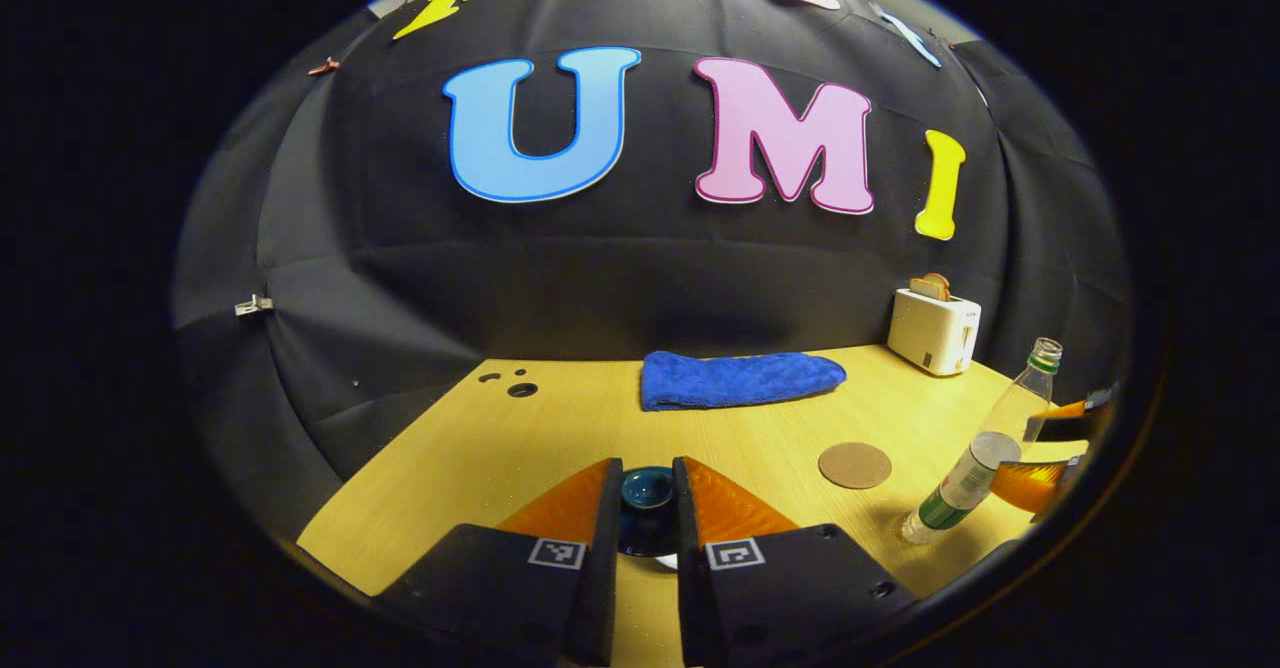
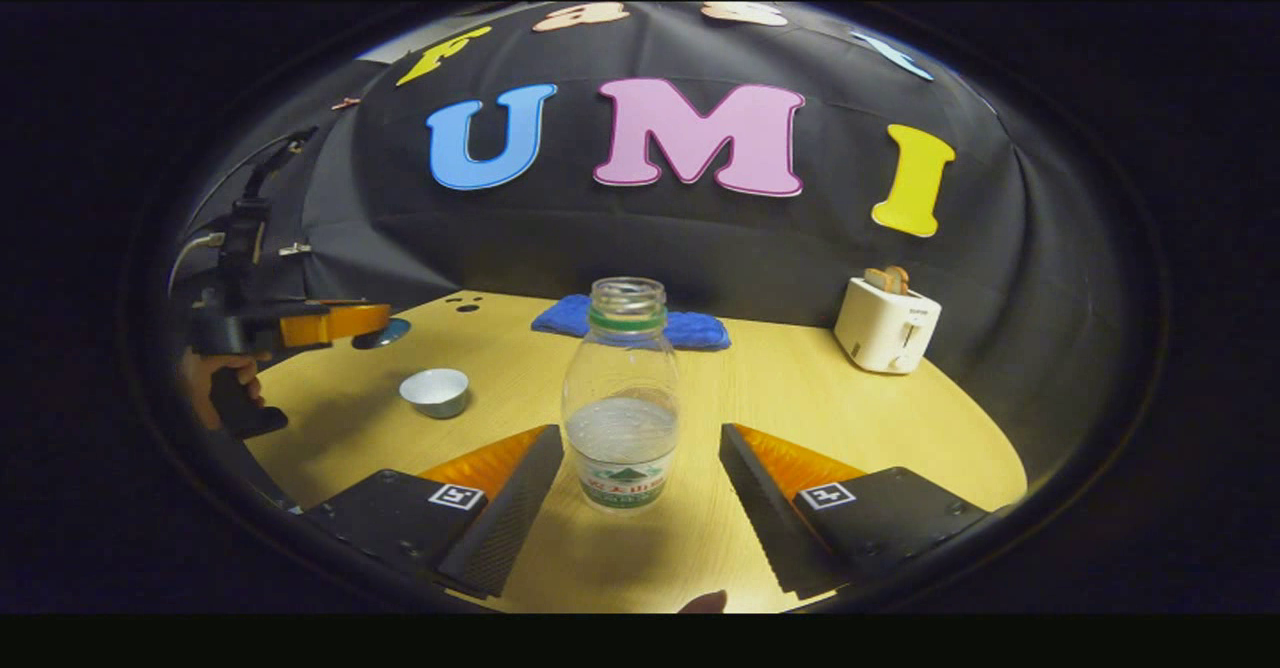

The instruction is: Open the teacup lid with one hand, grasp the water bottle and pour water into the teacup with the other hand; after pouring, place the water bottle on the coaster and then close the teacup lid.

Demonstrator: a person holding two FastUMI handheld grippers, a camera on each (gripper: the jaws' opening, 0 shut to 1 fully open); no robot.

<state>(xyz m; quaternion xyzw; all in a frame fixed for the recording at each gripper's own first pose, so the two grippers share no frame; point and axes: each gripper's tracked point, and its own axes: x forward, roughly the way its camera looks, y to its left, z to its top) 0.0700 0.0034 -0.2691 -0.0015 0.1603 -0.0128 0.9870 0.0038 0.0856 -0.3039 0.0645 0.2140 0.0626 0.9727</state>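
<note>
My left gripper (image 1: 646,466) is shut on the dark blue teacup lid (image 1: 645,490), both fingers pressing its sides. In the right gripper view that gripper (image 2: 345,323), held by a hand, keeps the lid (image 2: 385,333) raised behind the uncovered white teacup (image 2: 434,391). The capless clear water bottle (image 2: 622,398), partly filled and with a green label, stands upright on the table between the fingers of my right gripper (image 2: 640,440), which is open with gaps on both sides. From the left gripper view the bottle (image 1: 985,448) appears at the right, with the right gripper (image 1: 1065,445) around it. A round brown coaster (image 1: 855,465) lies left of the bottle.
A folded blue cloth (image 1: 740,379) lies at the back of the wooden table (image 1: 560,428). A white toaster (image 1: 935,330) with bread in it stands at the back right. Small holes (image 1: 520,388) mark the table's back left corner.
</note>
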